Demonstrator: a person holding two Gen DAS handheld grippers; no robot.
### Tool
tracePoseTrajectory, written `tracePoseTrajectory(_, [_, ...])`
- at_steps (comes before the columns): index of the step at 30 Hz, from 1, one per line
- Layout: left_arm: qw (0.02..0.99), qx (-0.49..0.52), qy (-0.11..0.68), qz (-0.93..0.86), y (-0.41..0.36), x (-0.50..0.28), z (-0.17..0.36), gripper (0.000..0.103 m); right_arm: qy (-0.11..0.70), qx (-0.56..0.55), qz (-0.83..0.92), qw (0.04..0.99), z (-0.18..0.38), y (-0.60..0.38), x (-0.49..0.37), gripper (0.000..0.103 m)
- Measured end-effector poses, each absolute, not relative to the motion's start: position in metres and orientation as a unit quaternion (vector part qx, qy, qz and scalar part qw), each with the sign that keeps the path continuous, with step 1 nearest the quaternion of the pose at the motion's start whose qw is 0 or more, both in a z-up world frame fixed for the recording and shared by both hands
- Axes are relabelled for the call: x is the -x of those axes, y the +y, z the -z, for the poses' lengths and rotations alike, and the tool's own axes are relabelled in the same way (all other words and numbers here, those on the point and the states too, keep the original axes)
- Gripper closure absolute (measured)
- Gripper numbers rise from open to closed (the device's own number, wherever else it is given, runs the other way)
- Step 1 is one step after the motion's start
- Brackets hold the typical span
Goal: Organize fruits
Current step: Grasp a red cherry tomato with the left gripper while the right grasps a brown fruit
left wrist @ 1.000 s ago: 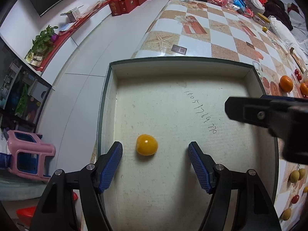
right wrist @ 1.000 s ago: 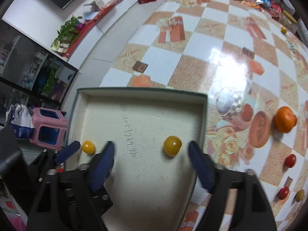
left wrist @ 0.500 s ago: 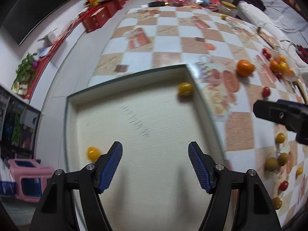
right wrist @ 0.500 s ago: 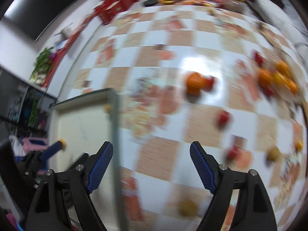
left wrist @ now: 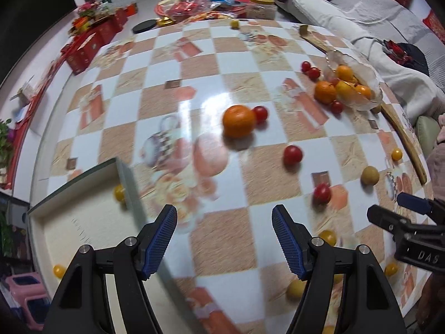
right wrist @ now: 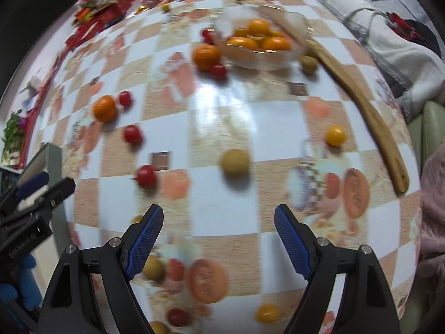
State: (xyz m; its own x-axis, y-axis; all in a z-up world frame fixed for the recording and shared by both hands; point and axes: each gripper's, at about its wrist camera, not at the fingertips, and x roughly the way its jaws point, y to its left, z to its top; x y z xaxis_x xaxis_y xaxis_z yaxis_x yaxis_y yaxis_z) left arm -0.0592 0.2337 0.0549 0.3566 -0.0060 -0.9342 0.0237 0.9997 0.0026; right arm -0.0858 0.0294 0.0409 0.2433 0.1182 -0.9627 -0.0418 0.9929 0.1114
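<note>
My left gripper (left wrist: 224, 239) is open and empty above the checkered table, just right of the shallow box (left wrist: 126, 176). Two yellow fruits (left wrist: 119, 192) lie in the box, one at its far right corner, one (left wrist: 58, 270) at the left. My right gripper (right wrist: 218, 240) is open and empty over the table; a tan round fruit (right wrist: 235, 162) lies ahead of it. An orange (left wrist: 238, 121), red tomatoes (left wrist: 292, 154) and small yellow fruits (right wrist: 335, 135) are scattered about. A glass bowl (right wrist: 294, 23) holds several oranges.
A long wooden spoon (right wrist: 370, 114) lies along the right side of the table. Packets and a jar (left wrist: 262, 7) crowd the far end. Red boxes (left wrist: 89, 43) stand on the floor at left. A sofa with cloths (left wrist: 361, 22) is at right.
Both grippers have swung right, away from the box and out over the scattered fruit. Both stay open. The two yellow fruits remain in the box.
</note>
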Motion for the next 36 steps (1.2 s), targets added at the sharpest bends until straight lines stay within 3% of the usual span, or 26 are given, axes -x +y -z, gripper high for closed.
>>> tracePoseTrajectory(19, [0.813,-0.040,0.580,0.030,0.169,-0.003,-0.011,0.031,0.604,0.014,-0.087,0.792,-0.017,0.025,0.066,0.022])
tracePoseTrajectory(25, [0.814,-0.030,0.579,0.022,0.168,-0.006,-0.011,0.031,0.593,0.047,-0.088,0.799,-0.017,0.038,0.055,0.042])
tracePoseTrajectory(29, [0.814,-0.017,0.580,0.022,0.168,-0.004,-0.012,0.046,0.590,0.052,-0.088,0.801,-0.018,0.040,0.051,0.061])
tracePoseTrajectory(30, [0.815,-0.017,0.579,0.023,0.167,-0.003,-0.012,0.053,0.590,0.052,-0.089,0.801,-0.018,0.040,0.050,0.070])
tracePoseTrajectory(31, [0.816,-0.016,0.577,0.029,0.165,-0.002,-0.014,0.060,0.590,0.051,-0.090,0.801,-0.018,0.038,0.051,0.073])
tracePoseTrajectory(32, [0.818,-0.019,0.575,0.033,0.164,-0.002,-0.015,0.075,0.590,0.047,-0.092,0.801,-0.018,0.038,0.050,0.072])
tracePoseTrajectory(36, [0.818,-0.002,0.573,0.046,0.167,0.002,-0.018,0.077,0.597,-0.008,-0.100,0.796,-0.022,0.022,0.051,0.072])
